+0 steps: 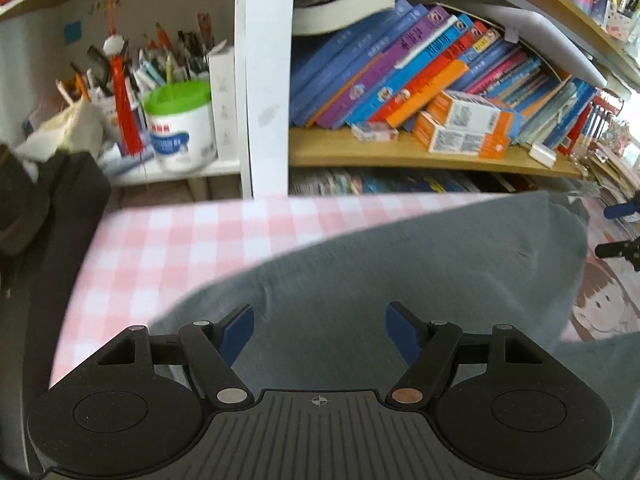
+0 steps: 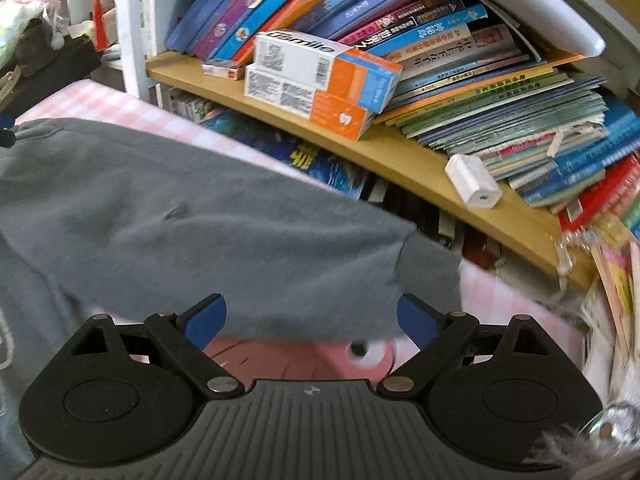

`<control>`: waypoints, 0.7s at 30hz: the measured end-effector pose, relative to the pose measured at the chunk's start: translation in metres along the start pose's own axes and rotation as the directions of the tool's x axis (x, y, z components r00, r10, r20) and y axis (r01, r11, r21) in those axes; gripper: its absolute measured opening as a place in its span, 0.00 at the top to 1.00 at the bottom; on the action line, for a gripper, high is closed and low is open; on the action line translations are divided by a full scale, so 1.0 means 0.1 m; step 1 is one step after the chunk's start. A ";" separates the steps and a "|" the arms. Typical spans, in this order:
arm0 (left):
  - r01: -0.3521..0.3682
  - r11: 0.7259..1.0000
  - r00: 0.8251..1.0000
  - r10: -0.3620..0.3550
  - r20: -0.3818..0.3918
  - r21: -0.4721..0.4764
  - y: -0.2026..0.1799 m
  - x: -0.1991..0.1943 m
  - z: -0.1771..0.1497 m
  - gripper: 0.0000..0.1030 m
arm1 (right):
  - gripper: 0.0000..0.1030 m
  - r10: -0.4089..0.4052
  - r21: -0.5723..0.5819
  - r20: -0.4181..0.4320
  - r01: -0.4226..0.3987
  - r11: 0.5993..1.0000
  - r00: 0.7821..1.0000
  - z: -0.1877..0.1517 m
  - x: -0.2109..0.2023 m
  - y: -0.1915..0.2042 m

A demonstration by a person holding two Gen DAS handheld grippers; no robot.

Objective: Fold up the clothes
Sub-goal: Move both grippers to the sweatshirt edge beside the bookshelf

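left hand-held gripper (image 1: 319,334) spread, empty, over grey garment (image 1: 420,280) | right hand-held gripper (image 2: 311,320) spread, empty, at sleeve cuff (image 2: 430,276) | garment flat on pink-check worktop (image 1: 160,248), near part hidden by grippers | frames motion-blurred

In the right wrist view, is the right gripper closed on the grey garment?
No. The right gripper stands wide open, its blue fingertips spread apart over the grey garment with nothing clamped between them.
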State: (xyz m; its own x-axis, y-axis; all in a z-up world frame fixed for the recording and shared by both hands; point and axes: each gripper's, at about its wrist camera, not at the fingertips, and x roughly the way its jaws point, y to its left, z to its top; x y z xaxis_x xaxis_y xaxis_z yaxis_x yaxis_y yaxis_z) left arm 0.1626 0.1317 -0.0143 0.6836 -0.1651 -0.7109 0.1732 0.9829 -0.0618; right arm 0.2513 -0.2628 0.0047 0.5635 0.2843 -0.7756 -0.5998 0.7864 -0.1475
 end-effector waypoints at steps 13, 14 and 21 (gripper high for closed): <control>0.016 0.992 1.000 -0.016 -0.004 0.127 0.24 0.43 0.23 0.27 | 0.10 0.067 -0.083 -0.022 -0.068 0.994 0.998 0.36 0.60 -0.36; 0.009 0.992 1.000 -0.008 -0.011 0.126 0.26 0.47 0.23 0.27 | 0.10 0.066 -0.081 -0.028 -0.068 0.994 0.997 0.36 0.64 -0.38; 0.005 0.989 0.998 0.005 -0.068 0.146 0.33 0.70 0.20 0.27 | 0.10 0.090 -0.073 -0.046 -0.094 0.993 0.995 0.37 0.84 -0.47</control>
State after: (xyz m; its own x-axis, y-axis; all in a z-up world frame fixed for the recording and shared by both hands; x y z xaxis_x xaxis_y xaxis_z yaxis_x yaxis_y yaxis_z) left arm 0.2308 0.1512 -0.0524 0.6348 -0.1545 -0.7571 0.2786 0.9597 0.0378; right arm 0.3478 -0.2558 -0.0310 0.4800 0.3285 -0.8134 -0.6898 0.7143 -0.1186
